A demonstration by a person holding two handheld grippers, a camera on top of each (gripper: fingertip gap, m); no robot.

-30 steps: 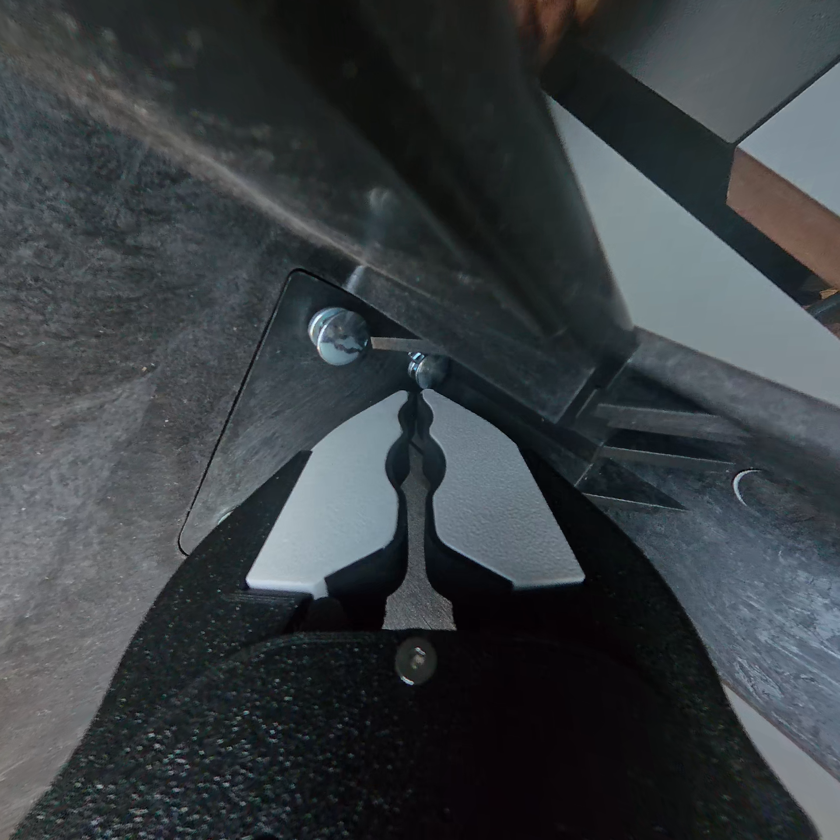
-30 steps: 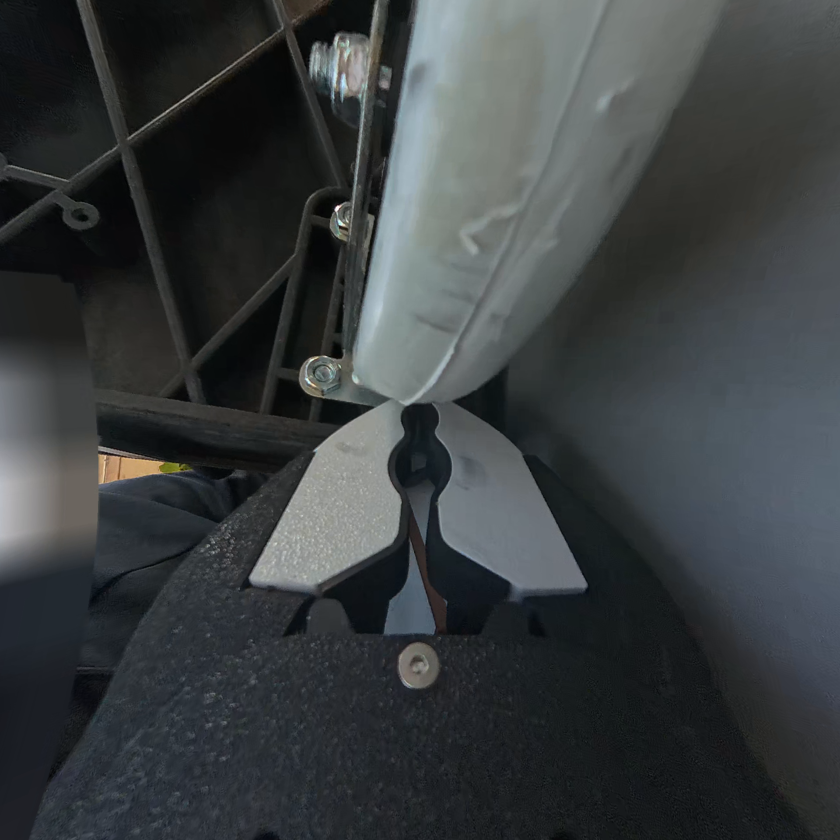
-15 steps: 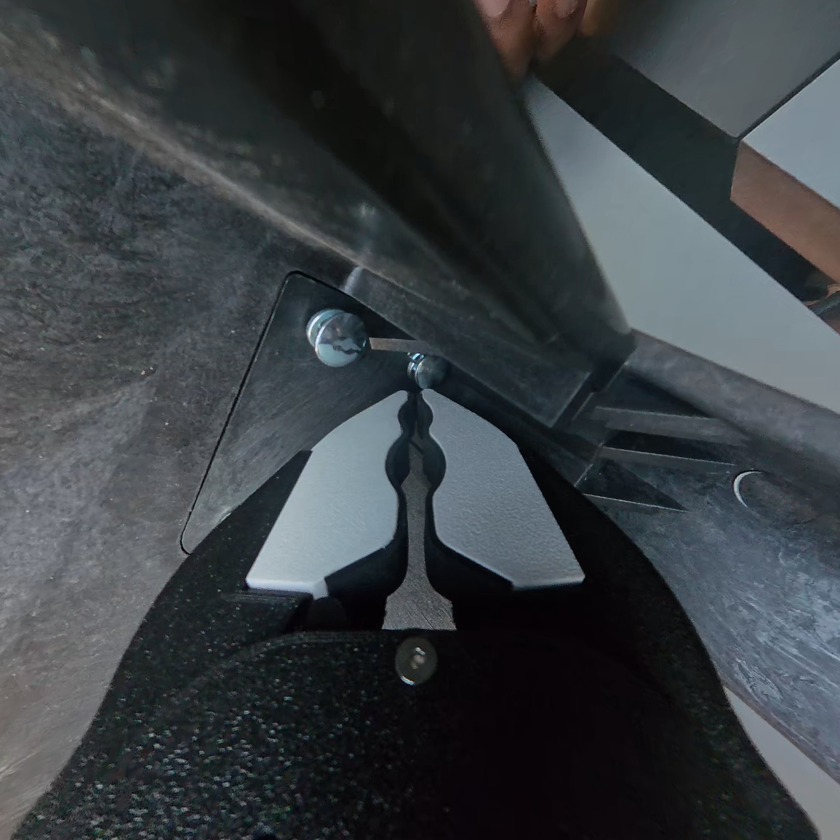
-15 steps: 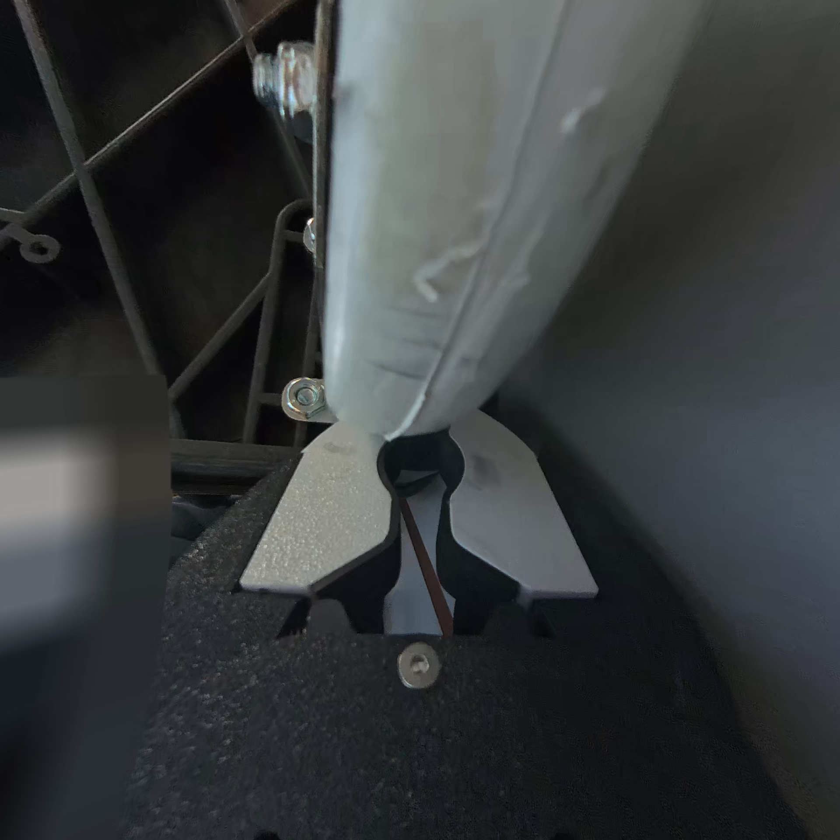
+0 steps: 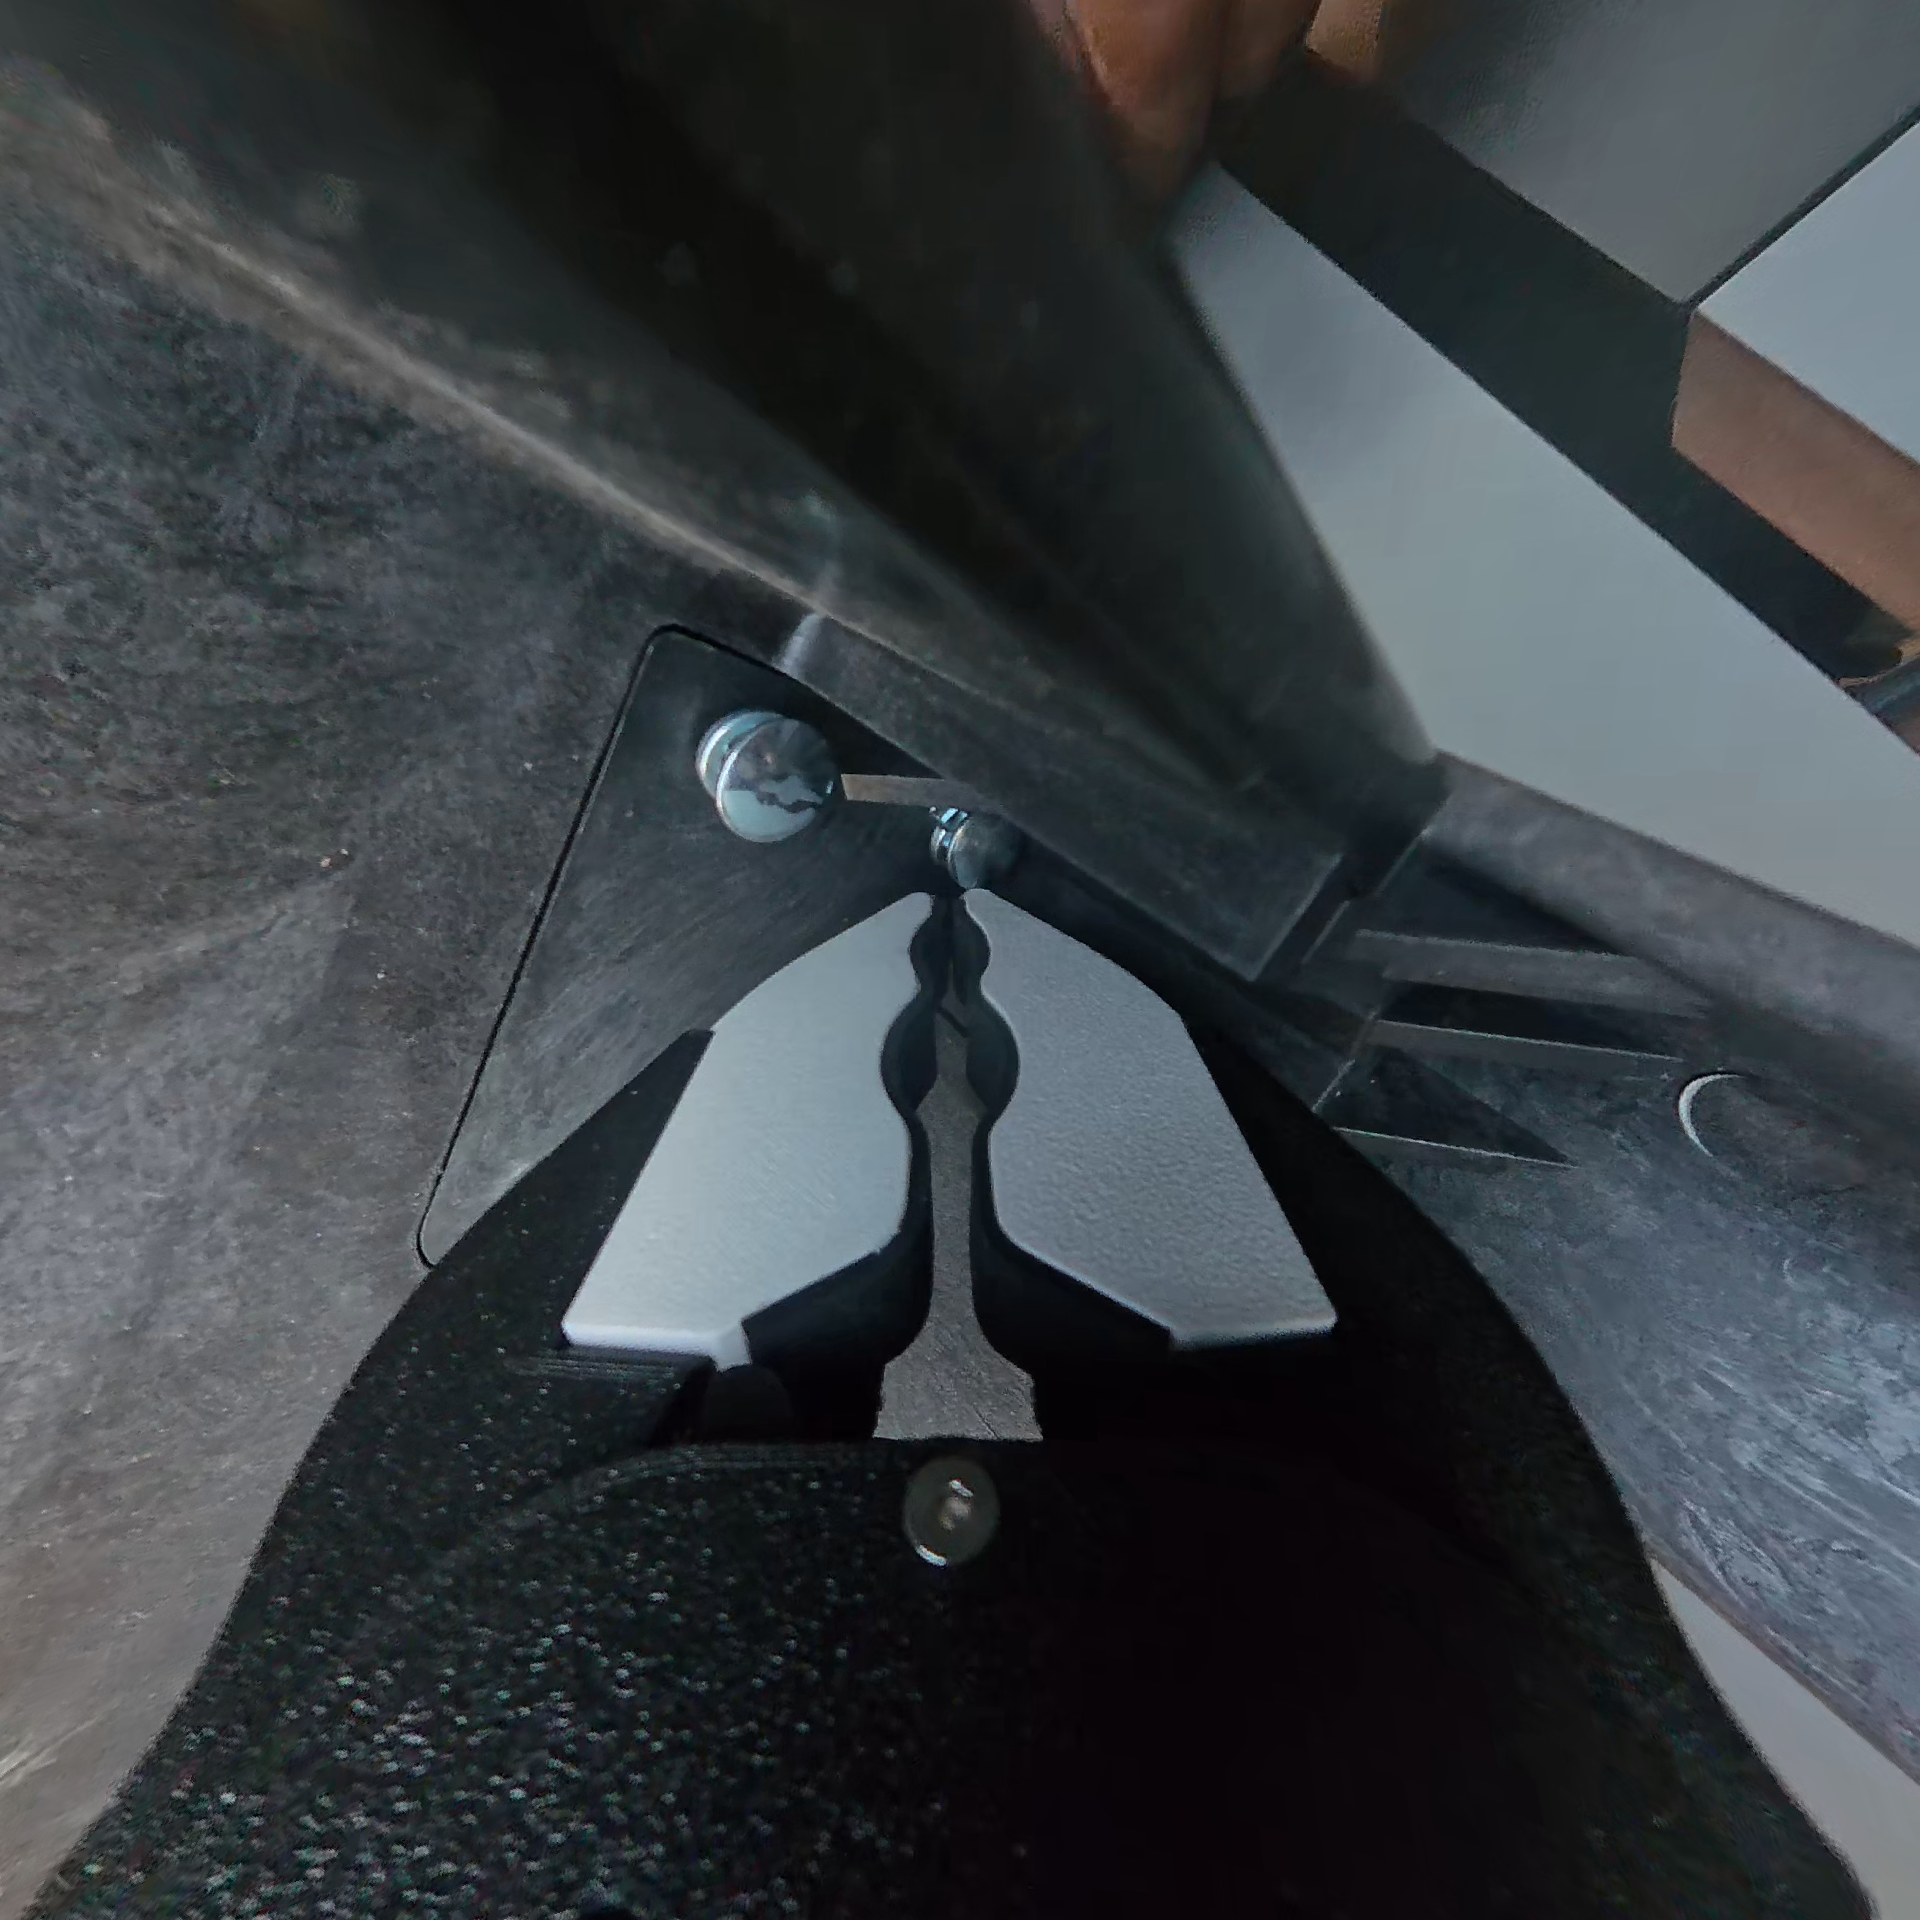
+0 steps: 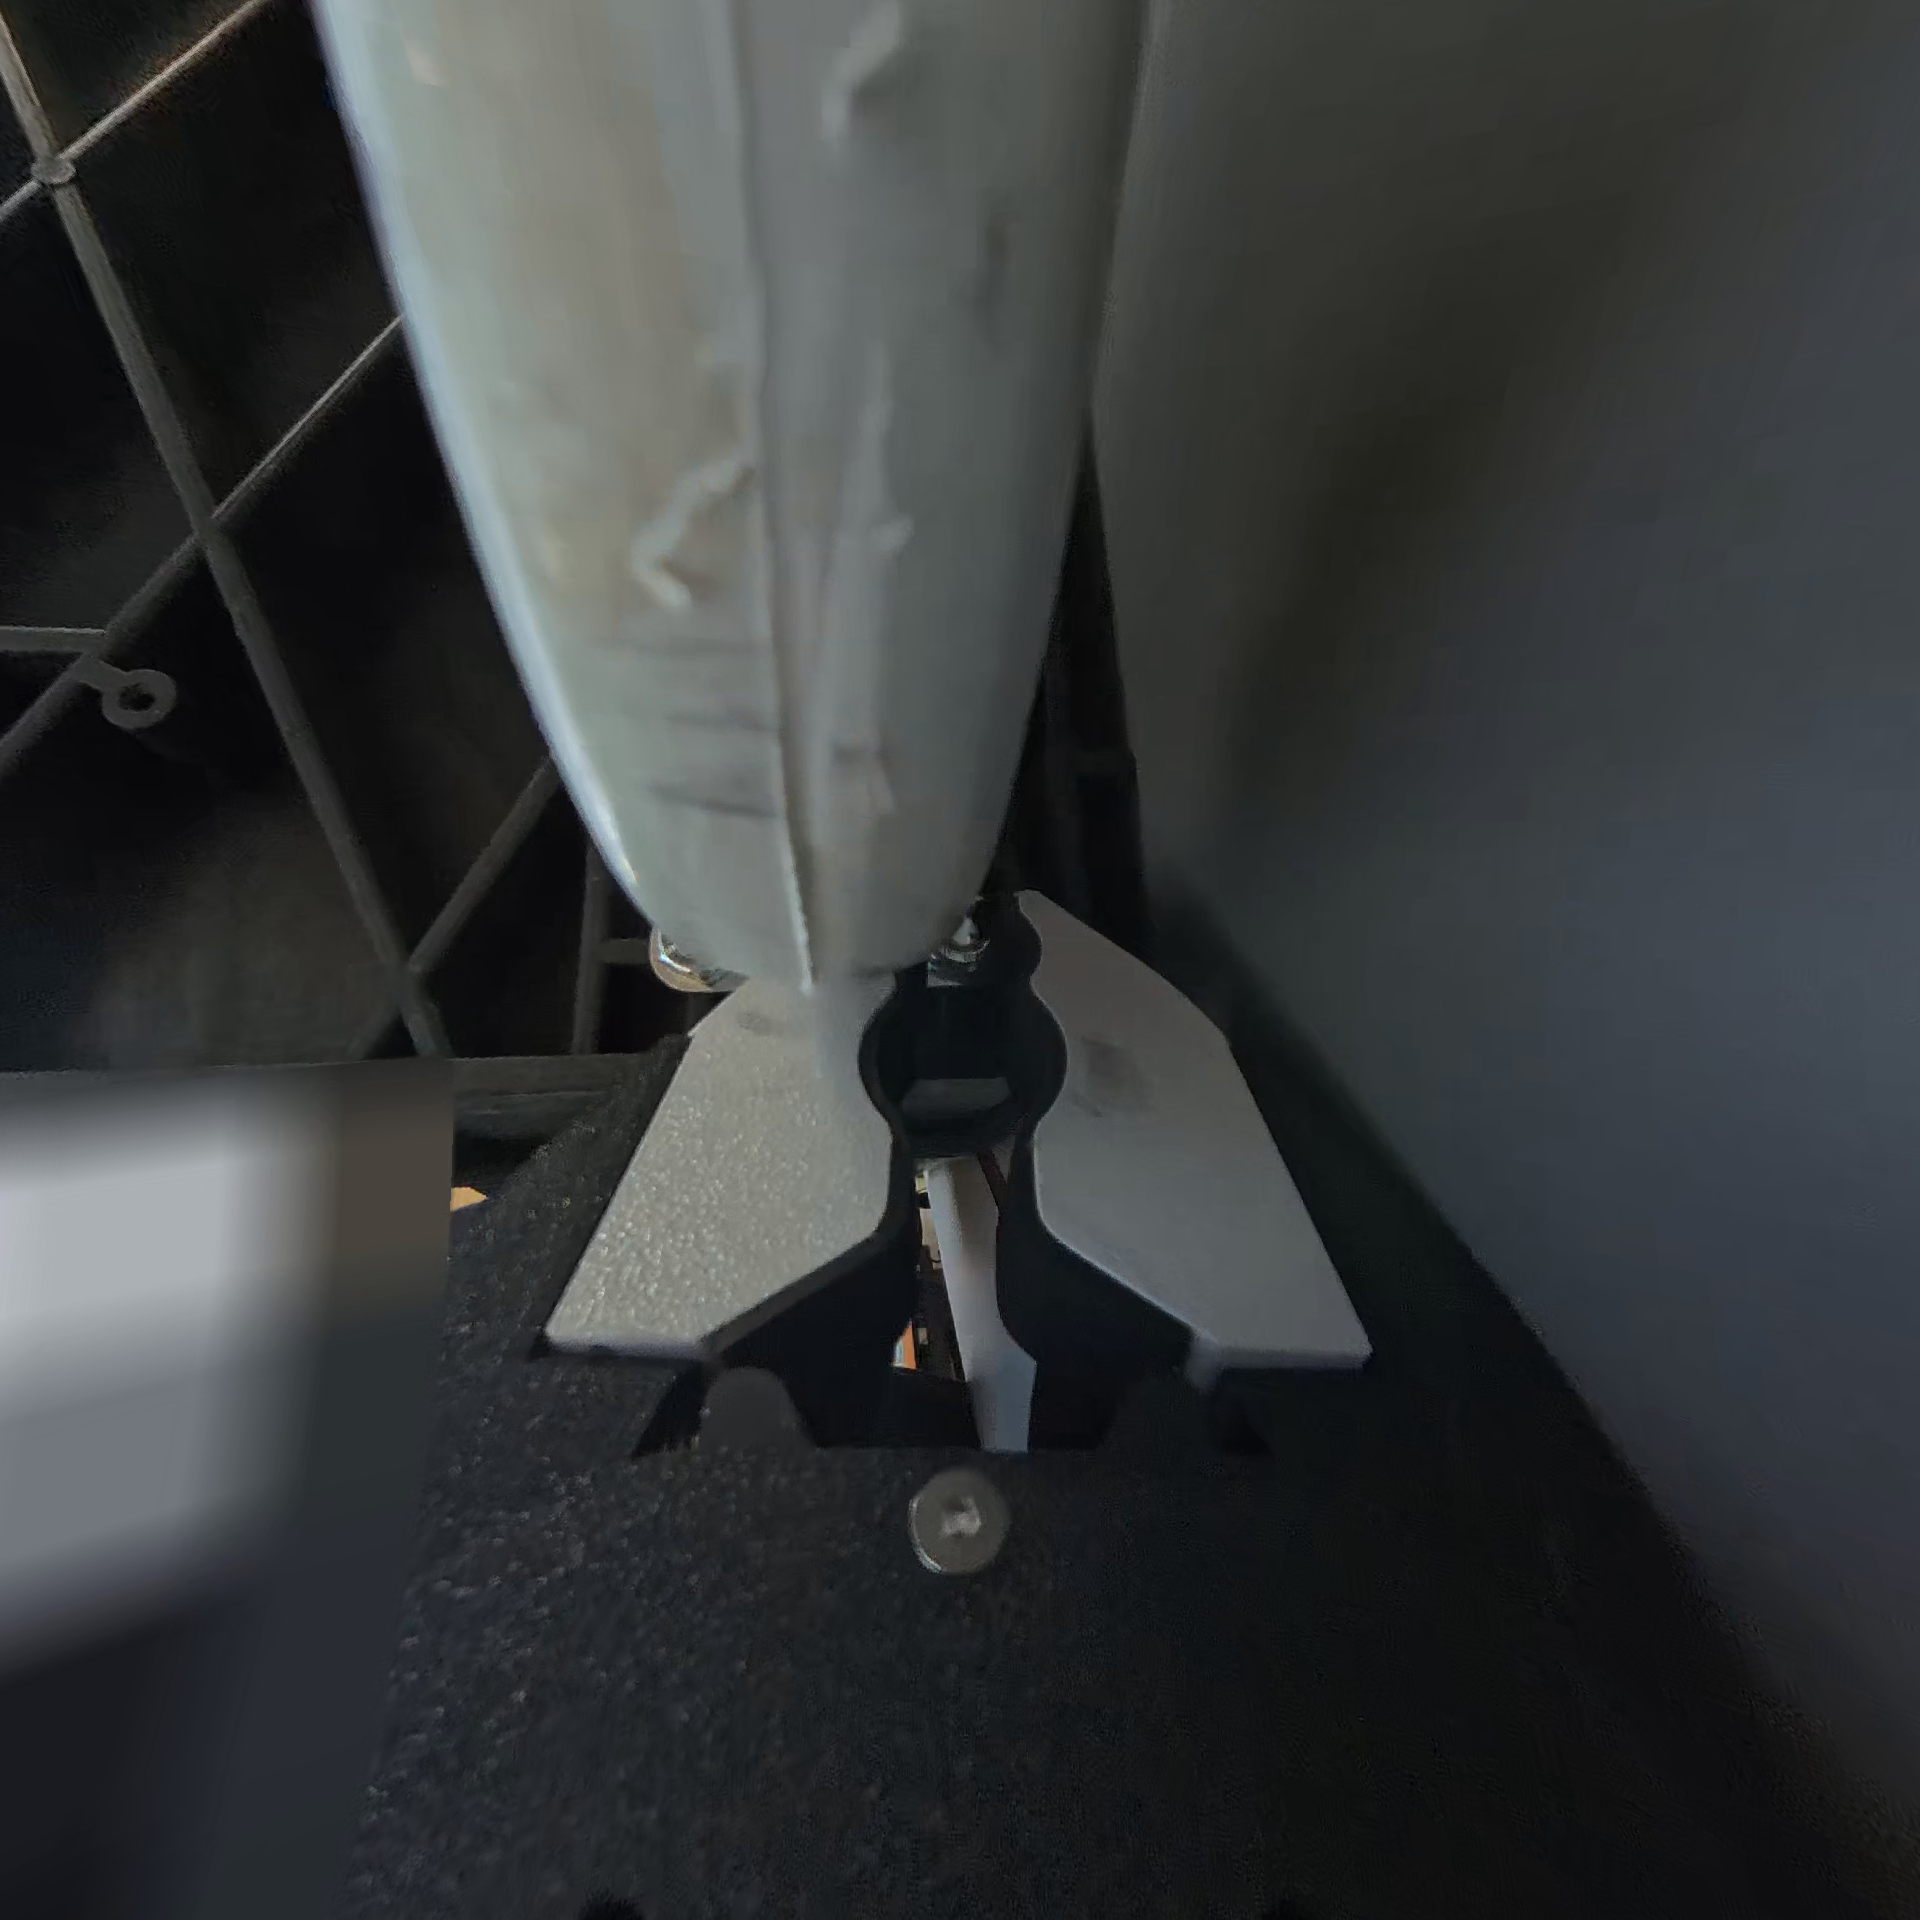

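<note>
- Two hand-held grippers are tucked in among the underside fittings of a piece of furniture; no counter is in sight.
- Left hand-held gripper (image 5: 951, 906): its jaws are closed tip to tip with nothing between them. The tips sit just below a small bolt head (image 5: 975, 847), at about 12 o'clock from them.
- That bolt is on a black triangular bracket (image 5: 623, 966). A larger shiny screw (image 5: 771, 790) lies at 10 o'clock from the tips, and grey felt-like lining (image 5: 208, 727) fills the 9 o'clock side.
- A person's fingertips (image 5: 1164, 94) grip a black beam at 1 o'clock, well apart from the gripper.
- Right hand-held gripper (image 6: 961, 940): its jaws have parted to a narrow gap since a second ago.
- A small threaded nut (image 6: 961, 954) now sits right at the tips. I cannot tell whether the pads pinch it.
- A pale grey curved panel (image 6: 727, 468) has swung across to 12 o'clock and hides the tip of the left finger.
- Black ribbed lattice (image 6: 208, 520) stands at 10 o'clock.
</note>
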